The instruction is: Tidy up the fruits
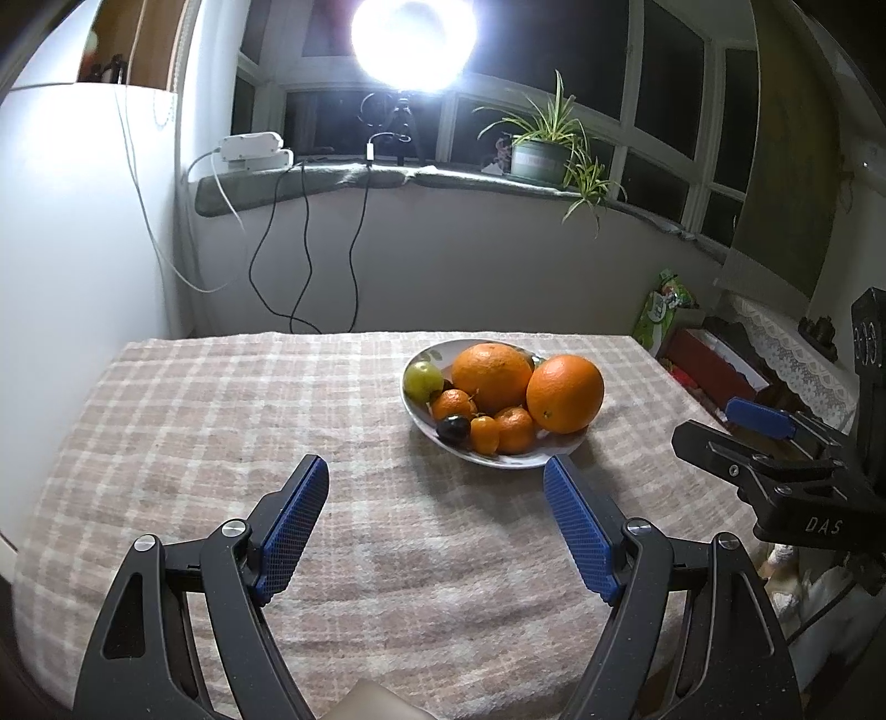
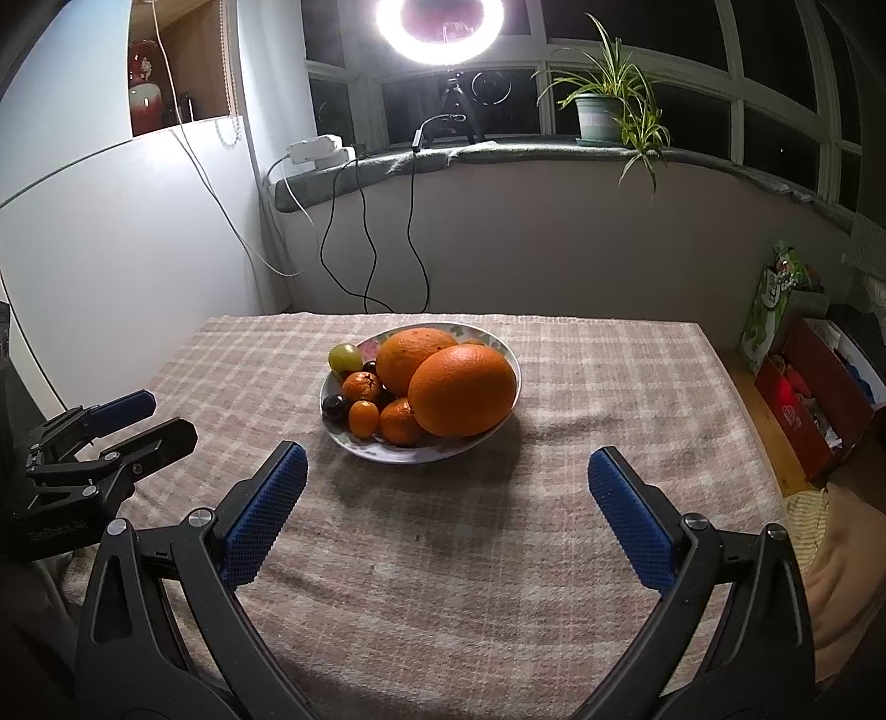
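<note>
All fruit sits in the plate [image 2: 501,346] on the checked tablecloth [image 2: 581,376]: two oranges [image 2: 462,390], mandarins, a green fruit. Nothing lies loose. Left gripper [image 1: 437,501] and right gripper [image 2: 447,487] hover near, jaws spread, empty. Sorting looks complete.

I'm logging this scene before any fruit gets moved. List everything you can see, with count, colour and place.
Plate: one, white with floral rim, mid-table, holding all the fruit.
Large oranges: two, orange, right side of the plate.
Small mandarins: two, orange, front of the plate.
Kumquat: one, orange, front edge.
Green fruit: one, yellow-green, back left.
Dark fruits: at least two, near-black, left side.
Tablecloth: one, beige check, covering the table.
Potted plant: one, green, windowsill.
Ring light: one, white, by the window.
Left gripper: open, empty.
Right gripper: open, empty.
</note>
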A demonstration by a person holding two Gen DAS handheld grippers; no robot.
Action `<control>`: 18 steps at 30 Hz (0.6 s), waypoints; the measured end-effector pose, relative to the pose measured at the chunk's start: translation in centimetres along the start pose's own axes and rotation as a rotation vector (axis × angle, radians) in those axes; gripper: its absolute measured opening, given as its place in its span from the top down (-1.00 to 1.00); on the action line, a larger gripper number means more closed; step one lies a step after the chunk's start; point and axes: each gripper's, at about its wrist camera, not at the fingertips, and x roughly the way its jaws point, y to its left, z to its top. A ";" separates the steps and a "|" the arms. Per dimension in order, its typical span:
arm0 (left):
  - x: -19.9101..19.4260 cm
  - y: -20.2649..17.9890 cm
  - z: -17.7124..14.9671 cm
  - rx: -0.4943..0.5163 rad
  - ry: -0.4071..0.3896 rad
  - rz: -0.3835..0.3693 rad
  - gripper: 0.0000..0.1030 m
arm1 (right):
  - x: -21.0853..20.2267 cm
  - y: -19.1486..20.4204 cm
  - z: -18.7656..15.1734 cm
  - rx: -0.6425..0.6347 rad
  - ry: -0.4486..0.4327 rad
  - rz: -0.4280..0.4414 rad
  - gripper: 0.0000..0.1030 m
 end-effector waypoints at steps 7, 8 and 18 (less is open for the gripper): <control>0.7 0.1 -0.1 -0.002 0.009 0.007 -0.56 | 1.1 -0.4 -0.2 0.011 0.017 -0.001 -1.00; 0.8 0.1 -0.1 0.000 0.009 0.011 -0.56 | 1.3 -0.5 -0.2 0.015 0.019 -0.001 -1.00; 1.8 0.9 -0.2 -0.006 0.012 0.016 -0.56 | 3.0 -1.7 -0.5 0.048 0.047 -0.016 -1.00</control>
